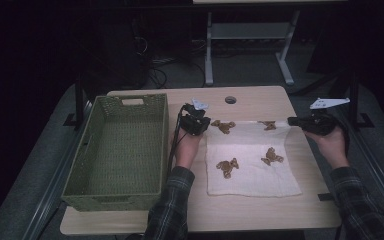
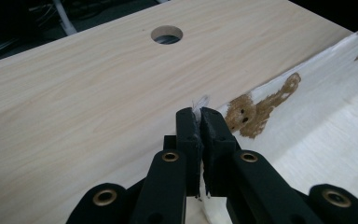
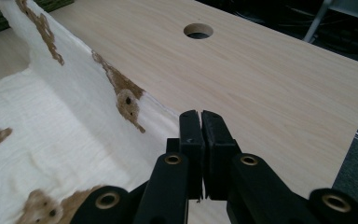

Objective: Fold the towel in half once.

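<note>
Cloth corners pinched in both my grippers, far edge lifting off the table.

Left gripper (image 2: 200, 116) is clamping its jaws on one far corner of the white cloth (image 1: 252, 170), a wisp of fabric poking out between the tips; right gripper (image 3: 200, 119) is clamping too, and the cloth's edge is running straight to its tips, so I am judging it holds the other far corner. I am keeping both corners raised and apart so the far edge is stretching taut between my fingers while the near part is lying flat on the table (image 1: 260, 212) behind them, probably ready for folding toward me. Out beyond my left gripper, the green basket (image 1: 80, 175) is waiting, likely for the folded cloth.
</note>
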`<state>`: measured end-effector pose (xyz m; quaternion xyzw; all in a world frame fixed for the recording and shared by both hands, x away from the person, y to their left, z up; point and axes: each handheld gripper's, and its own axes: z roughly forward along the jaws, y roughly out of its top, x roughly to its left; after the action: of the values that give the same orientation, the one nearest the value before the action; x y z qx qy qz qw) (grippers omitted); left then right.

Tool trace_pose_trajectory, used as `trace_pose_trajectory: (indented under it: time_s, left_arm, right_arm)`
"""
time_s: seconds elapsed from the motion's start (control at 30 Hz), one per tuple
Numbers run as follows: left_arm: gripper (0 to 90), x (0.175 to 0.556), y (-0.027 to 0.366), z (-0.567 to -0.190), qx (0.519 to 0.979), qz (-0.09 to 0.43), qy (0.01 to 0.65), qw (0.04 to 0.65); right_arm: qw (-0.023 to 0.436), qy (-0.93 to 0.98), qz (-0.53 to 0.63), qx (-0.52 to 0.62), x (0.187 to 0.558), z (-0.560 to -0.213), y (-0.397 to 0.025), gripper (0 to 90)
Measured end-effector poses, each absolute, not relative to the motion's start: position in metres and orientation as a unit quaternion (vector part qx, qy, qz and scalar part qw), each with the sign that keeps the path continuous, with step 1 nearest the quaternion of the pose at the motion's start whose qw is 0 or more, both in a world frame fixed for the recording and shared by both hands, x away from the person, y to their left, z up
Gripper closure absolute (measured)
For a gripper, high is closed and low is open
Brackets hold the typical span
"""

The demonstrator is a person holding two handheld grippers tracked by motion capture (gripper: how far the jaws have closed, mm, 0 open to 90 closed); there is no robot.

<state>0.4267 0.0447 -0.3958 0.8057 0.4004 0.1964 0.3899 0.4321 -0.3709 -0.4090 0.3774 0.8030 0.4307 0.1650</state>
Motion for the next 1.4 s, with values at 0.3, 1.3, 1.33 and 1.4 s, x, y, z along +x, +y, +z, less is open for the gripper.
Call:
trace_pose_trajectory:
  time_s: [0.3, 1.3, 1.33, 1.4]
  left_arm:
    - [86.3, 0.398, 0.047, -0.396, 0.813, 0.190, 0.394, 0.386]
    - [86.5, 0.324, 0.056, -0.414, 0.825, 0.144, 0.377, 0.396]
    - [86.5, 0.322, 0.056, -0.414, 0.825, 0.144, 0.377, 0.396]
    - [86.5, 0.318, 0.057, -0.414, 0.826, 0.141, 0.375, 0.397]
  right_arm:
    - [0.164, 0.808, 0.432, 0.366, 0.400, -0.416, -0.373, 87.9]
    - [0.126, 0.810, 0.451, 0.353, 0.309, -0.427, -0.383, 87.9]
    - [0.125, 0.810, 0.451, 0.352, 0.307, -0.428, -0.383, 87.9]
    - [0.121, 0.810, 0.451, 0.354, 0.303, -0.431, -0.382, 87.8]
